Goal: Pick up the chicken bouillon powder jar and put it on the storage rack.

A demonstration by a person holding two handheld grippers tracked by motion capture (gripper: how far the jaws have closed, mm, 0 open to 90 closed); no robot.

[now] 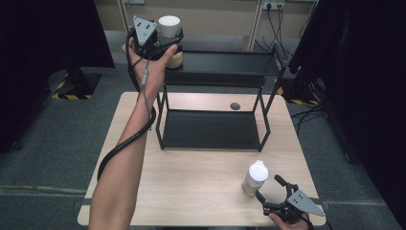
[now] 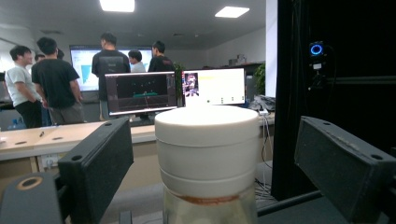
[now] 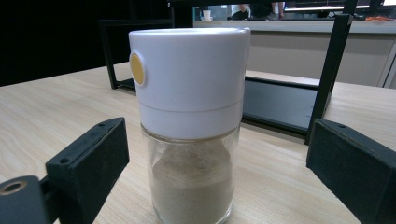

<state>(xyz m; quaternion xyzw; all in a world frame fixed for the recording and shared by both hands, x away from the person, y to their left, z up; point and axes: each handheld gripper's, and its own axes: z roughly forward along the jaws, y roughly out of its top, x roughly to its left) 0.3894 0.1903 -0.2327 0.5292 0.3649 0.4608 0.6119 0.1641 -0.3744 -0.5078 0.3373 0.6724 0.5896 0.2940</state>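
Note:
A white-capped jar (image 1: 169,24) stands at the left end of the top shelf (image 1: 230,62) of a black metal rack. My left gripper (image 1: 176,42) is raised to it with its jaws on either side. In the left gripper view both fingers (image 2: 98,163) stand clear of the jar (image 2: 207,140), with a gap on each side, so the gripper is open. A second jar (image 1: 254,177), with a white cap, a yellow button and pale powder inside, stands on the wooden table near the front right. My right gripper (image 1: 268,187) is open just behind it, and the jar (image 3: 189,93) sits between the spread fingers (image 3: 91,158) untouched.
The rack's lower shelf (image 1: 210,129) rests on the table (image 1: 191,177), and a small dark round hole (image 1: 235,106) lies behind it. Black curtains flank both sides. Beyond the rack, several people (image 2: 56,79) stand by monitors (image 2: 140,91).

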